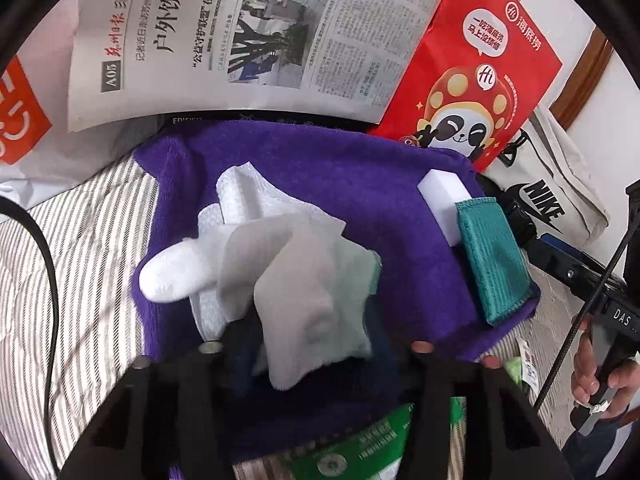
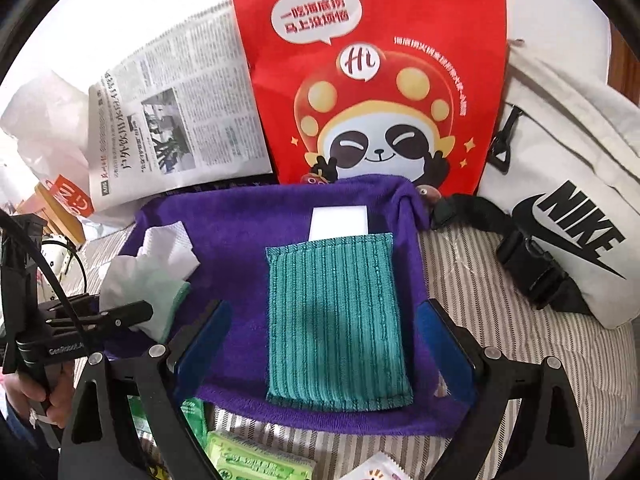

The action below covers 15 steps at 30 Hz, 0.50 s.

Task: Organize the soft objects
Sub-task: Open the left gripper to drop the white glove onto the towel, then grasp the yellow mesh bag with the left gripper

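A purple towel (image 1: 360, 184) lies spread on striped bedding. On its left half sit a white sock (image 1: 172, 276), a white mesh cloth (image 1: 256, 192) and a grey-white cloth (image 1: 304, 280) over a pale green one (image 1: 370, 276). My left gripper (image 1: 312, 340) stands over this heap, the grey-white cloth lying loosely between its parted fingers. On the right half a teal ribbed cloth (image 2: 336, 320) partly covers a white sponge block (image 2: 340, 220). My right gripper (image 2: 324, 320) hovers wide open above the teal cloth, its blue pads (image 2: 208, 336) clear of both edges.
A newspaper (image 1: 248, 40) and a red panda paper bag (image 2: 372, 80) lean behind the towel. A white Nike bag (image 2: 572, 216) with black buckle lies on the right. Green packets (image 2: 248, 460) lie at the towel's near edge. An orange-printed plastic bag (image 1: 20, 112) sits far left.
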{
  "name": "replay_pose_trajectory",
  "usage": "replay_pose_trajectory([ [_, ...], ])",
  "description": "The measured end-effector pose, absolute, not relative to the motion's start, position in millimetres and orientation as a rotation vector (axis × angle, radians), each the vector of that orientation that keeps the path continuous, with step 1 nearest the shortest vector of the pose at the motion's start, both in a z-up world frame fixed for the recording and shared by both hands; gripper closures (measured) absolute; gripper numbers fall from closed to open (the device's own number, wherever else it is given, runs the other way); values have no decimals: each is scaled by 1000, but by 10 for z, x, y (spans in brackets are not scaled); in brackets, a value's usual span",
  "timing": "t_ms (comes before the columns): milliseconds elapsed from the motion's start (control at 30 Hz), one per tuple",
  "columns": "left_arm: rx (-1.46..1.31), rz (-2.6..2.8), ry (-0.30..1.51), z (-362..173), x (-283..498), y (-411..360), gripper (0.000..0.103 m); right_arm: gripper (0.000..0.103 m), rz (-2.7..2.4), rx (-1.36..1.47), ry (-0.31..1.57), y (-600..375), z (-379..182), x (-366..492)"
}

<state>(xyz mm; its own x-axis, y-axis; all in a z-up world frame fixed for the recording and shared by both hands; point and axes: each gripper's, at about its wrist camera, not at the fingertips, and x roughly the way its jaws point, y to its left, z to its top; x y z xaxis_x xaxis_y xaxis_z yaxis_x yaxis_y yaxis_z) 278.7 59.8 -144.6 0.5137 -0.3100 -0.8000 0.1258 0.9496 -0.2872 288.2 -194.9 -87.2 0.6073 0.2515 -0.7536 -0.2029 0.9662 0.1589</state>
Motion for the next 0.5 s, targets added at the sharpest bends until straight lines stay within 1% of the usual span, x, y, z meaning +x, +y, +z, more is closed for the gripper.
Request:
replay_pose_trajectory([
  [33,-198,-256,998,-1421,2756,600,39,9,267,57,878,-1945,-853,2845],
  [100,-186,-244,1002,-1376,2697,596,36,9,268,51,874,-1942,-836,2789],
  [267,-130,-203,1024,-1303,2526,600,36,9,269,43,865,-1940,-782,2598],
  [500,-98,-196,1003,-1178,2158,677,36,9,268,39,866,-1964,-755,2280],
])
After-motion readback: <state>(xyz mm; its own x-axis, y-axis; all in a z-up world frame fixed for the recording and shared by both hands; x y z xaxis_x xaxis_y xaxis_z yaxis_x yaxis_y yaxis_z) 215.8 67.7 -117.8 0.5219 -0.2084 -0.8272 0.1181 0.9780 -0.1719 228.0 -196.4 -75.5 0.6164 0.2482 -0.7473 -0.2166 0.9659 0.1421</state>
